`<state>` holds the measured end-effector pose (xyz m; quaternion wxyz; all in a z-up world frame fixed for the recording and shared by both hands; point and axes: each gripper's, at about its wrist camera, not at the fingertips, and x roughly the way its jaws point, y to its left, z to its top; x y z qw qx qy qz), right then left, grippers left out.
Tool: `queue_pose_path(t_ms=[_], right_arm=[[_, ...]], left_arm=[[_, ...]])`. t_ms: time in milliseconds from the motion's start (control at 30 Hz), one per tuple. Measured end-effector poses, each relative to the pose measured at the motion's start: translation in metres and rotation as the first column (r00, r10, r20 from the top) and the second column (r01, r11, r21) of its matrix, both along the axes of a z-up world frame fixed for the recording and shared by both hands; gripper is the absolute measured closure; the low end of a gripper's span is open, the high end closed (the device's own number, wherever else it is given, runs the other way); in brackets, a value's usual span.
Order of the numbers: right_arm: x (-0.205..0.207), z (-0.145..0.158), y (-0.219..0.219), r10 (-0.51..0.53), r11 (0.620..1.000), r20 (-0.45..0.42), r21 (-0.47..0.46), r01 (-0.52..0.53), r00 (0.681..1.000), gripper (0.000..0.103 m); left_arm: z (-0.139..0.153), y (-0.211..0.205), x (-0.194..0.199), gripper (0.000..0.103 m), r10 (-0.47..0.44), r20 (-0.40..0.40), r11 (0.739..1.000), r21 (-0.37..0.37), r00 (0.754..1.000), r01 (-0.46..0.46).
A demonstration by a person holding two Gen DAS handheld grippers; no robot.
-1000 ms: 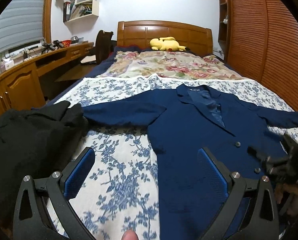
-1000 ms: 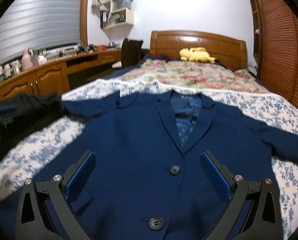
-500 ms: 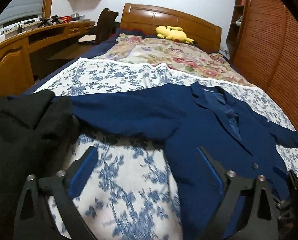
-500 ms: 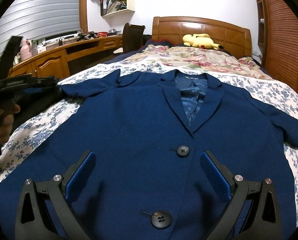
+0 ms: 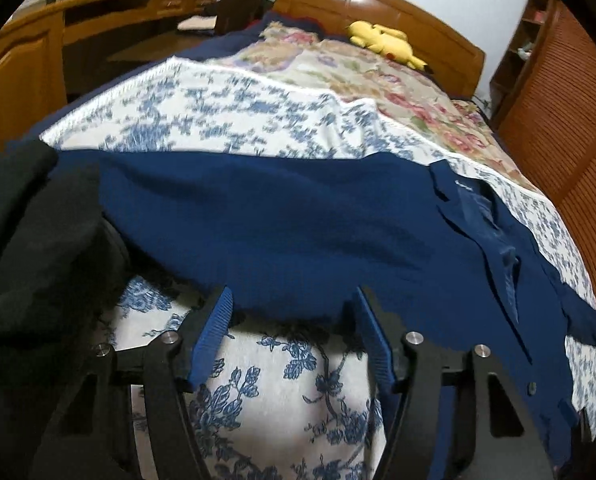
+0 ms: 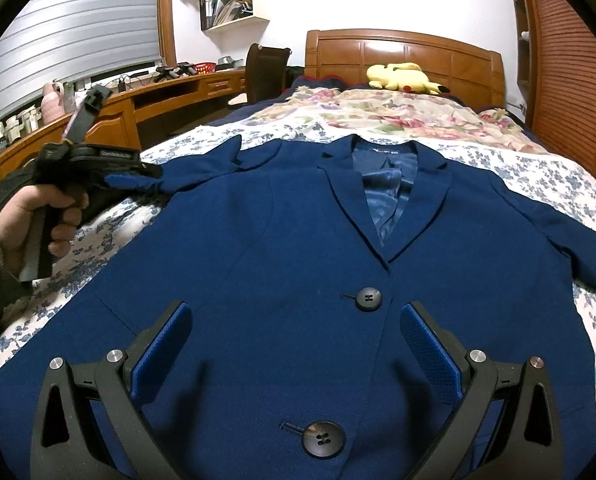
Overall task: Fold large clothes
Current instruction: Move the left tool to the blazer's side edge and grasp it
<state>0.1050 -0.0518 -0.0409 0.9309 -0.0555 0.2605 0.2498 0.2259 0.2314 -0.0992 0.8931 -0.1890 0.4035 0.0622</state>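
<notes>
A navy blazer [image 6: 298,232] lies face up and buttoned on the blue-flowered bedspread [image 5: 282,392], with both sleeves spread out. In the left wrist view its left sleeve [image 5: 258,220] runs across the frame. My left gripper [image 5: 294,312] is at the sleeve's near edge, and its jaws are closing with that edge between the tips; the pads do not press on the cloth. The right wrist view shows the left gripper [image 6: 134,178] in a hand at the sleeve's end. My right gripper [image 6: 296,336] hangs open over the blazer's front, between its two buttons.
A black garment [image 5: 30,240] is heaped at the bed's left edge beside the sleeve. A flowered quilt [image 6: 393,112] and a yellow plush toy [image 6: 405,76] lie by the headboard. A wooden desk [image 6: 110,120] stands left and slatted wardrobe doors [image 6: 569,60] right.
My left gripper has moved forward and down to the blazer's left sleeve, and its jaws have narrowed. The right gripper has stayed over the blazer's front.
</notes>
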Motion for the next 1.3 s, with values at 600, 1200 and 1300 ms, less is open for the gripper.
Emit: queue_pose_path(t_ms=[600,1200,1300], right_arm=[[0.001,-0.002,0.002,0.002,1.0,-0.014,0.013,-0.002,1.0,0.0],[0.002,-0.003,0.003,0.006,1.0,-0.019,0.022,-0.006,1.0,0.0],[0.002,-0.003,0.0,0.01,0.999,-0.023,0.039,-0.009,1.0,0.0]], left_arm=[[-0.021,-0.009,0.005,0.039,0.022,-0.1,0.995,-0.09,0.995,-0.031],[-0.003,-0.029,0.021,0.1,0.027,-0.07,1.0,-0.006,0.997,-0.028],[0.022,-0.048,0.02,0.101,0.008,-0.031,0.998,0.07,0.999,-0.006]])
